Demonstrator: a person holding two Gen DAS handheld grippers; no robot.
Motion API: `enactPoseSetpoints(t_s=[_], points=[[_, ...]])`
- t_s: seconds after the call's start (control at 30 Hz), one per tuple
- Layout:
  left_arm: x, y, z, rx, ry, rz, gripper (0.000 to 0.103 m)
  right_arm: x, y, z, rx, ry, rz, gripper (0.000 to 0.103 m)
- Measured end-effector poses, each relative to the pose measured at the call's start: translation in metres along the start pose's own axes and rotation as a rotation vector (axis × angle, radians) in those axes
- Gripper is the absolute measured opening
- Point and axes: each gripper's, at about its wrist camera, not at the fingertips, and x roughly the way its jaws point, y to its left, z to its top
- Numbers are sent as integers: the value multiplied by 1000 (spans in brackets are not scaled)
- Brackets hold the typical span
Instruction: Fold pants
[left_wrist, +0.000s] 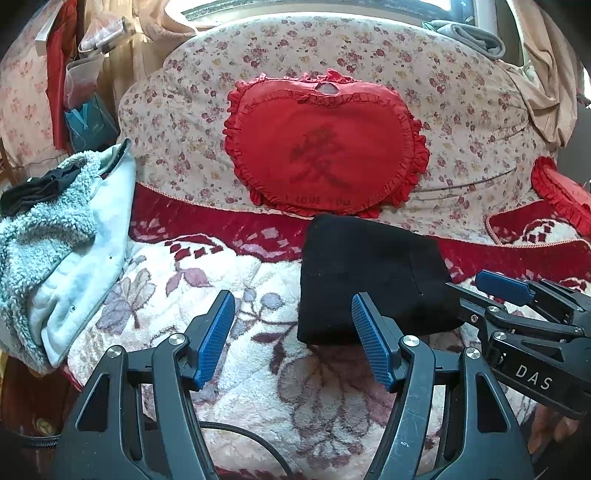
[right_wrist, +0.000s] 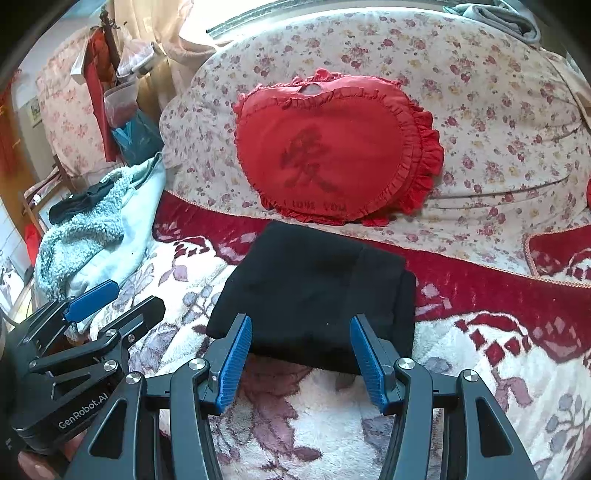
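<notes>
The black pants (right_wrist: 314, 291) lie already folded into a compact, roughly rectangular bundle on the flowered fleece blanket (right_wrist: 480, 387) of the bed, just near of the blanket's red border and of the red heart-shaped cushion (right_wrist: 332, 151) that leans on the floral quilt (right_wrist: 498, 122) beyond. The right gripper (right_wrist: 301, 363) hovers at the bundle's near edge with its fingers spread wide and nothing between them; the left gripper (left_wrist: 293, 338), also with fingers spread and empty, sits to the left of the bundle, its right finger just overlapping the near left corner in its own view. The main risk from here looks like disturbance of the finished fold: a finger (right_wrist: 369, 363) that dips or drags across the near edge could catch the top layer and peel it open, and the plush blanket could grip the lower layer and let the upper one slide. On the right side of the bundle a narrower strip stands out as a separate layer, so a sideways nudge there would likely fan the layers apart. The two grippers are close, and a knock between them could also jolt the cloth. The bundle's long axis seems to run left to right, slightly tilted, with its far edge towards the cushion; which end holds the waistband cannot be told.
</notes>
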Motion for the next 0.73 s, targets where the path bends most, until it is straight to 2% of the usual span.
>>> enactPoseSetpoints(t_s=[0.73], points=[[12, 7, -1, -27, 3, 9, 66, 13, -10, -6, 17, 22, -9, 54]])
